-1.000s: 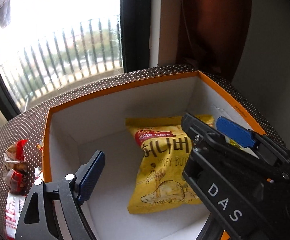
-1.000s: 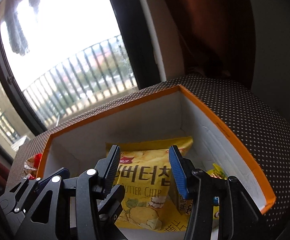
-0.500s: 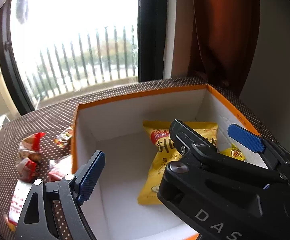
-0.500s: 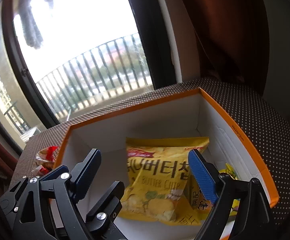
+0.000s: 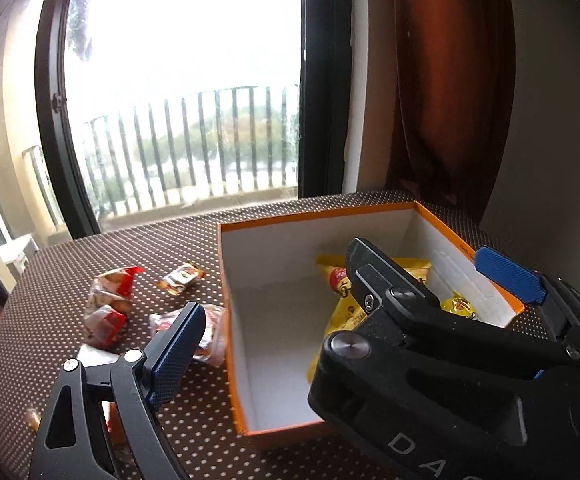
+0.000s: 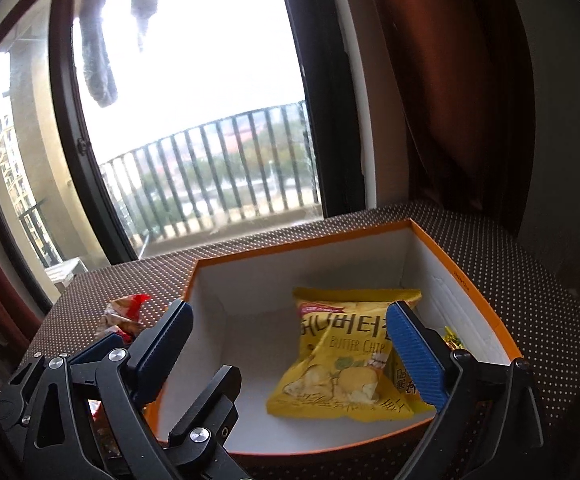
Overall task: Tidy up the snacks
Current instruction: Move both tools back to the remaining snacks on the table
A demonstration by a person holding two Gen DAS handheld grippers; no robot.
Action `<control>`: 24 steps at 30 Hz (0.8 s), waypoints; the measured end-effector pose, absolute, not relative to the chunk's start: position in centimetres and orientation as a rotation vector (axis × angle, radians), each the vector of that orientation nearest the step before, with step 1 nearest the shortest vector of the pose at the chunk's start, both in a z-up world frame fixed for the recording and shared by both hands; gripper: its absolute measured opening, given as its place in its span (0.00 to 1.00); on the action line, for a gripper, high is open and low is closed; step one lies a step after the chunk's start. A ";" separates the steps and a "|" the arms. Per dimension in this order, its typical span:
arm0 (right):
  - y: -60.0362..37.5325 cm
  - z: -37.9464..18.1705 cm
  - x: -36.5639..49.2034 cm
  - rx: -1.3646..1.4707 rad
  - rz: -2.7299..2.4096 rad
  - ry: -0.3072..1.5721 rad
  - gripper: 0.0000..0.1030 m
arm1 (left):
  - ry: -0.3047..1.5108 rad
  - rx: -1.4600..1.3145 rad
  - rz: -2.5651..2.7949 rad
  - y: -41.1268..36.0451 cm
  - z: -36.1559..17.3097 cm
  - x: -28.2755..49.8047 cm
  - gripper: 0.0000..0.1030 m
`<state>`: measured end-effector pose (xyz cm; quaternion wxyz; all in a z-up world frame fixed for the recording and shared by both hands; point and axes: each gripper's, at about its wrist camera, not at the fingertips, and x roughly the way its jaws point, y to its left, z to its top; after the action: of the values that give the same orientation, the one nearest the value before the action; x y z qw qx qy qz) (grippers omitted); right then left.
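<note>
Snacks half sorted: chip bag (image 6: 342, 360) lies in my orange box (image 6: 302, 242), red-wrapped packets (image 5: 108, 300) wait on the counter (image 5: 170, 240), and both my left hand-held gripper (image 5: 354, 316) and right hand-held gripper (image 6: 294, 356) have just spread wide, empty.

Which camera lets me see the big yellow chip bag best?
The right wrist camera. There the yellow chip bag lies nearly whole on the floor of the orange box, its front print readable. In the left wrist camera, the black body of the other gripper covers most of the bag, leaving only yellow edges.
</note>
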<state>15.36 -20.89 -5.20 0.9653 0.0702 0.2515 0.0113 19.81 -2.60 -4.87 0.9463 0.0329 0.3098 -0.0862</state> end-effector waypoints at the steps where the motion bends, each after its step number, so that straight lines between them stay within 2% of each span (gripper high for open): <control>1: -20.5 -5.0 14.9 0.140 0.022 0.498 0.97 | 0.626 0.068 -0.176 -2.3 -4.7 19.4 0.88; 24: -12.5 -5.9 9.6 0.116 0.030 0.439 0.99 | 0.555 0.057 -0.156 5.8 -5.0 13.5 0.88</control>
<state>9.63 -12.47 -5.89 0.9742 0.0577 0.2175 0.0151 13.46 5.79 -4.97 0.9584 0.0280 0.2735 -0.0767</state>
